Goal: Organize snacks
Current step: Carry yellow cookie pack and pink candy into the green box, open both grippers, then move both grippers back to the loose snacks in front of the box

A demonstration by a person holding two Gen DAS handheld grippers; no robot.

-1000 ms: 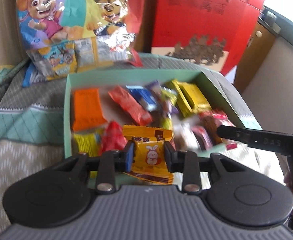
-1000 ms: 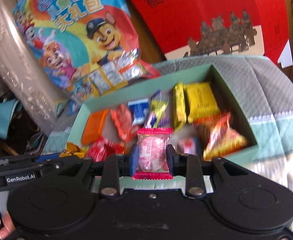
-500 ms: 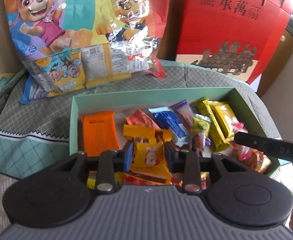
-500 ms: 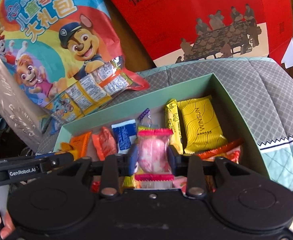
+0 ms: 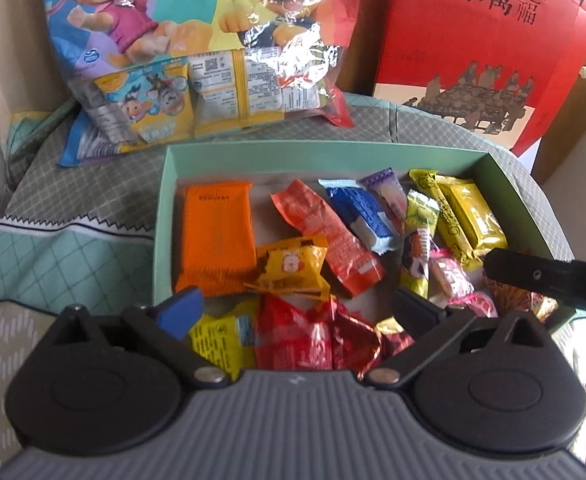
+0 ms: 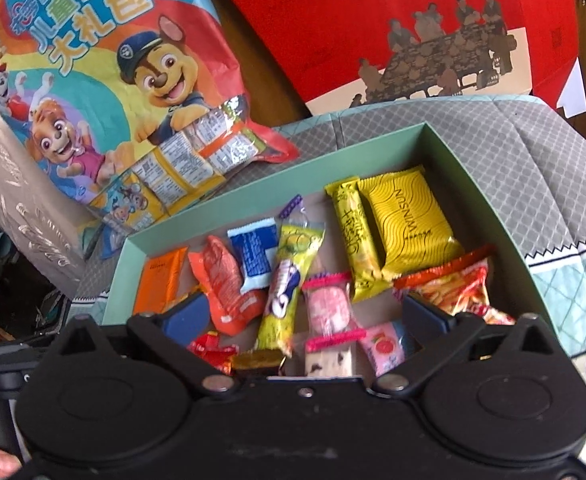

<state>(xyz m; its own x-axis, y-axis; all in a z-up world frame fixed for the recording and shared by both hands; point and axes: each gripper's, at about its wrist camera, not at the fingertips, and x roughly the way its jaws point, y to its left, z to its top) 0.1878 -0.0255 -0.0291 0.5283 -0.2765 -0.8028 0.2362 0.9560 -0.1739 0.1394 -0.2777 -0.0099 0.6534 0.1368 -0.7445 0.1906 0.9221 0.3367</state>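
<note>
Mostly done, judging by the layout. Snacks gathered inside the green box [image 5: 165, 184], yellow rabbit candy [image 5: 291, 266] near left, pink candy [image 6: 329, 308] near middle. Left gripper [image 5: 297, 306] and right gripper [image 6: 305, 316]: fingers spread wide, empty. Tidier rows possibly left.

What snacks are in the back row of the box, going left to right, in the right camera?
Orange pack → red-orange pack → blue pack → lemon-yellow stick → thin yellow bar → big yellow pack, all in the green box.
</note>
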